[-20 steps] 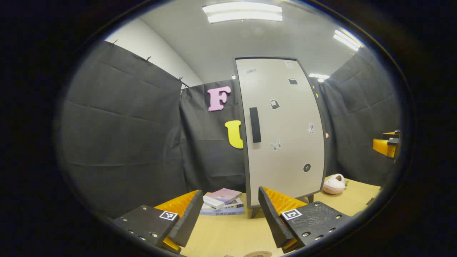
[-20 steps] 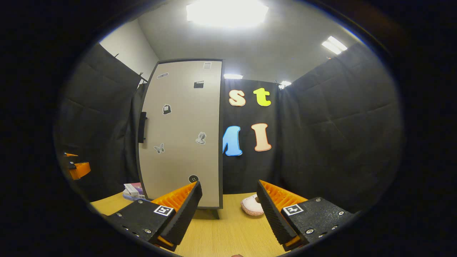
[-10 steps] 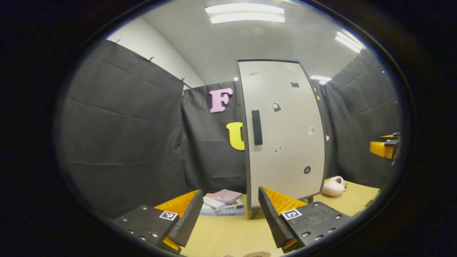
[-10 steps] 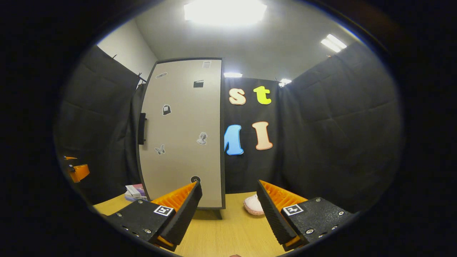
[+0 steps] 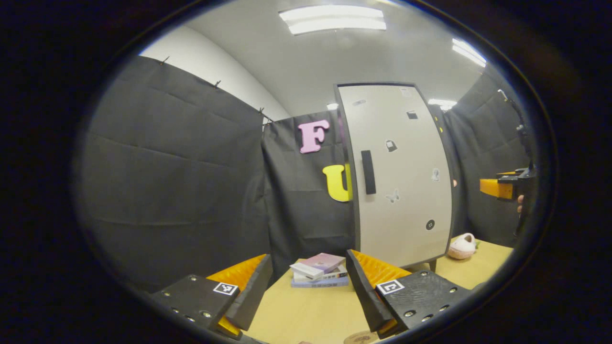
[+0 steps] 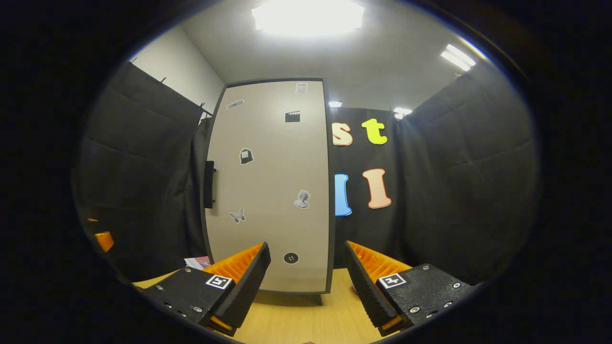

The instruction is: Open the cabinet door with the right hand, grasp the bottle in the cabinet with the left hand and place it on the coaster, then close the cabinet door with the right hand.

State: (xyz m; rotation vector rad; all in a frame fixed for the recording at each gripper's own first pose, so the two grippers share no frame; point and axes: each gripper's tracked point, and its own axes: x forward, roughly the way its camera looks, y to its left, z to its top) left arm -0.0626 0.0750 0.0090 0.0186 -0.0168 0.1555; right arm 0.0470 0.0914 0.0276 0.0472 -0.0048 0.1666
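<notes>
A tall cabinet with a pale door (image 5: 401, 200) stands shut on the wooden table, so its inside is hidden. A dark vertical handle (image 5: 367, 165) runs along the door's left edge. In the right gripper view the same door (image 6: 267, 191) is close ahead, with its handle (image 6: 209, 184) at the left. My right gripper (image 6: 306, 286) is open, low in front of the door and apart from it. My left gripper (image 5: 308, 291) is open over the table, with a round coaster (image 5: 362, 338) just under its right finger. The right gripper (image 5: 502, 188) hangs at the far right.
A stack of books (image 5: 319, 270) lies left of the cabinet's foot. A pink plush slipper (image 5: 463, 246) rests on the table (image 5: 306, 315) to the cabinet's right. Black cloth walls close in on all sides. The left gripper (image 6: 103, 239) shows at the left edge.
My right gripper has moved nearer the cabinet, whose door now looks larger and covers the slipper. The left gripper has turned left, so the cabinet sits farther right.
</notes>
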